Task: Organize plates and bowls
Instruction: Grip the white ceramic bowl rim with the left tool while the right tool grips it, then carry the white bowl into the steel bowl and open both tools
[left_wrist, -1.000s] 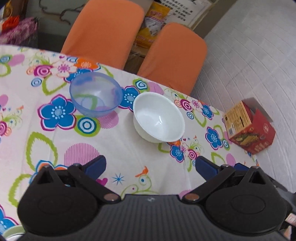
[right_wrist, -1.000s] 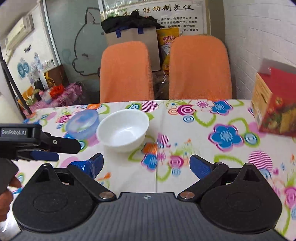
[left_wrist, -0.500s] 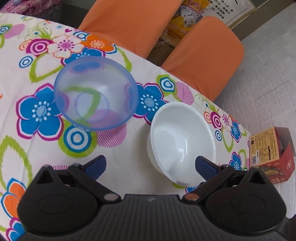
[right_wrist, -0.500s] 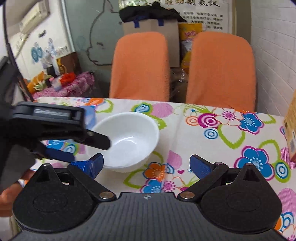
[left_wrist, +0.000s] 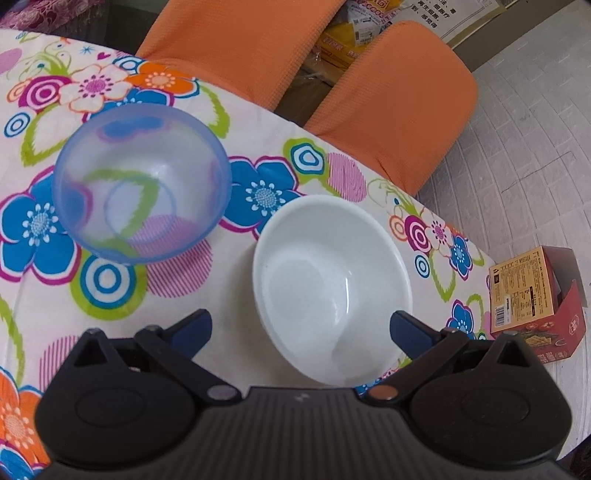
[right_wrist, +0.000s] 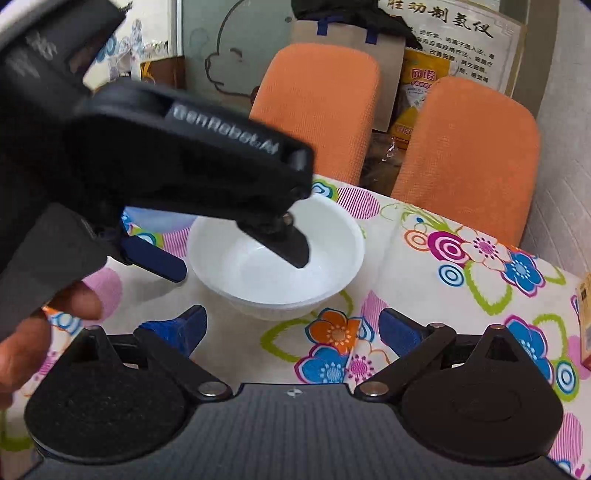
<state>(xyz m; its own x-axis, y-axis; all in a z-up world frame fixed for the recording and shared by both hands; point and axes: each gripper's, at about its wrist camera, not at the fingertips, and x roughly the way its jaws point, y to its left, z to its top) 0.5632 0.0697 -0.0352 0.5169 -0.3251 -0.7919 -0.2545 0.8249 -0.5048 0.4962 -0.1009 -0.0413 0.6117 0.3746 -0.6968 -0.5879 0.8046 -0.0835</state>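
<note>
Two grippers work over one table with a flowered cloth (left_wrist: 177, 291), and two bowls sit on it; the left gripper (left_wrist: 299, 328) hangs nearest, its two blue-tipped fingers spread wide and gripping nothing; one finger (right_wrist: 291, 243) reaches over the rim into the white bowl (left_wrist: 332, 280), the other (right_wrist: 155, 258) stays outside its wall, seen from the right wrist view; whether either touches the bowl I cannot tell; a hand (right_wrist: 44, 332) grips the left tool at the frame's edge. The right gripper (right_wrist: 291, 330) waits just short of the same bowl, its jaws wide apart and empty, with bare cloth between its tips. Beyond and to the left stands the one translucent blue bowl (left_wrist: 142, 181), upright, near the white bowl but not touching it; open cloth lies left of it. The table's far edge runs close behind both bowls; past it stand two orange chairs (left_wrist: 399, 107); one red and yellow box (left_wrist: 535, 306) rests beyond the table's right edge.
</note>
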